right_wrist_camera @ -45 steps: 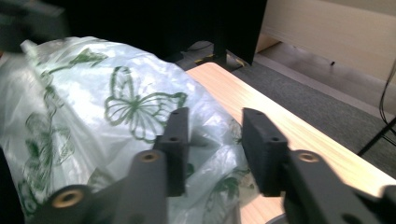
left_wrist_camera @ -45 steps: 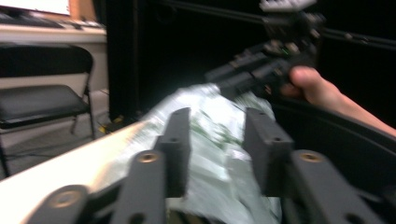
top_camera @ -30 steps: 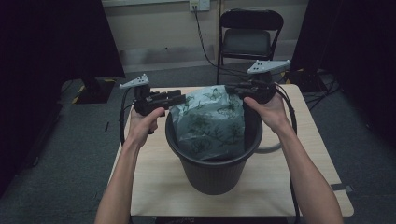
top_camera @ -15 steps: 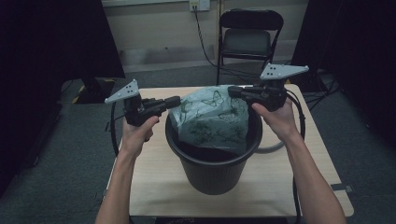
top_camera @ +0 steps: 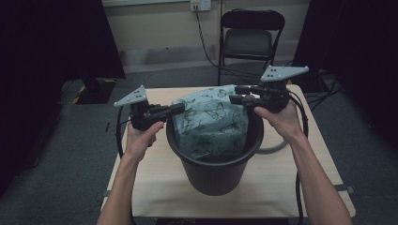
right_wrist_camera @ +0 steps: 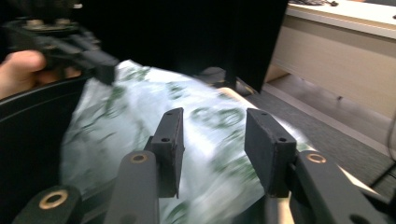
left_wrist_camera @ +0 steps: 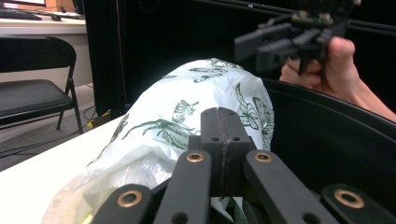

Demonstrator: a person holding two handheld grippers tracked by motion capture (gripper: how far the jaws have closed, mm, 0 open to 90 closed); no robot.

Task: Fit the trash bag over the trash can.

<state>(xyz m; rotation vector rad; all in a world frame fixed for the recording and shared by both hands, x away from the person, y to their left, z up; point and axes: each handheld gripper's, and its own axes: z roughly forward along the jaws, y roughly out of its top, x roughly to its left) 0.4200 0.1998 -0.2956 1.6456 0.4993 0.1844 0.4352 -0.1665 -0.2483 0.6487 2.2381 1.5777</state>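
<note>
Looks like a lab or studio: black curtains (top_camera: 51, 42), bare table (top_camera: 155, 187), folding chair (top_camera: 251, 37), wall socket (top_camera: 199, 4), floor cables (top_camera: 328, 89).

A light wooden table (top_camera: 155, 187) stood on grey carpeted floor (top_camera: 70, 154), a black bucket (top_camera: 216, 171) sat upright near the table's centre, a grey cable (top_camera: 274, 147) looped on the tabletop just beside the bucket, toward the right edge.
</note>
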